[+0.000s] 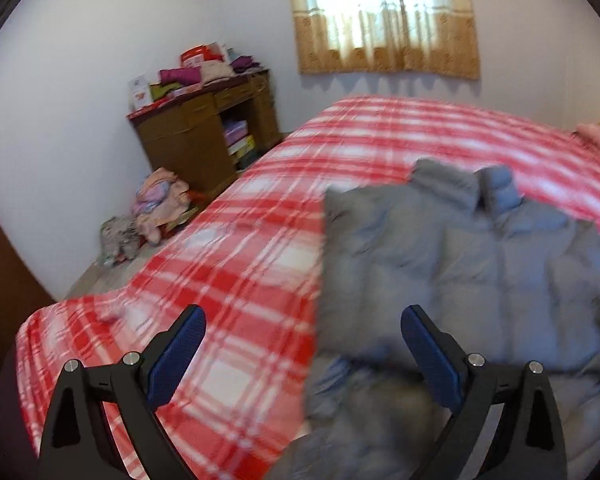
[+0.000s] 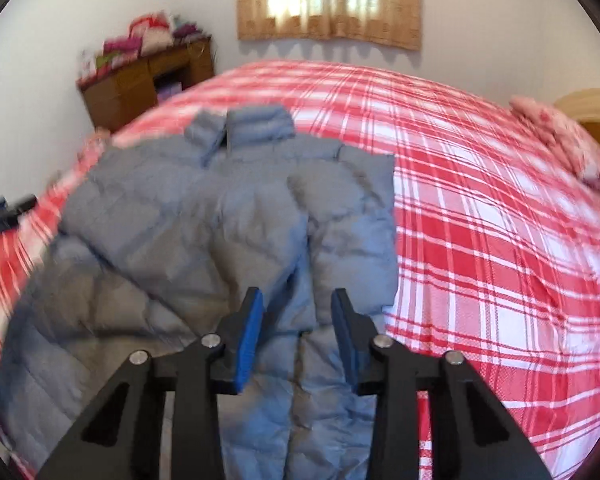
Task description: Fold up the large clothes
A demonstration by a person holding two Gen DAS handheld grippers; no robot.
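A grey-blue puffer jacket (image 1: 460, 264) lies flat on a bed with a red and white plaid blanket (image 1: 240, 240), collar toward the far wall, both sleeves folded across its body. My left gripper (image 1: 302, 320) is wide open and empty, above the jacket's left edge and the blanket. In the right wrist view the jacket (image 2: 204, 220) fills the lower left, on the blanket (image 2: 480, 220). My right gripper (image 2: 298, 300) is open and empty, its jaws hovering over the folded right sleeve near the jacket's lower half. Both views are blurred.
A brown wooden desk (image 1: 204, 136) piled with folded clothes stands against the far left wall. A heap of clothes (image 1: 160, 208) lies on the floor beside the bed. A curtained window (image 1: 384, 16) is on the far wall. A pink pillow (image 2: 560, 136) lies at right.
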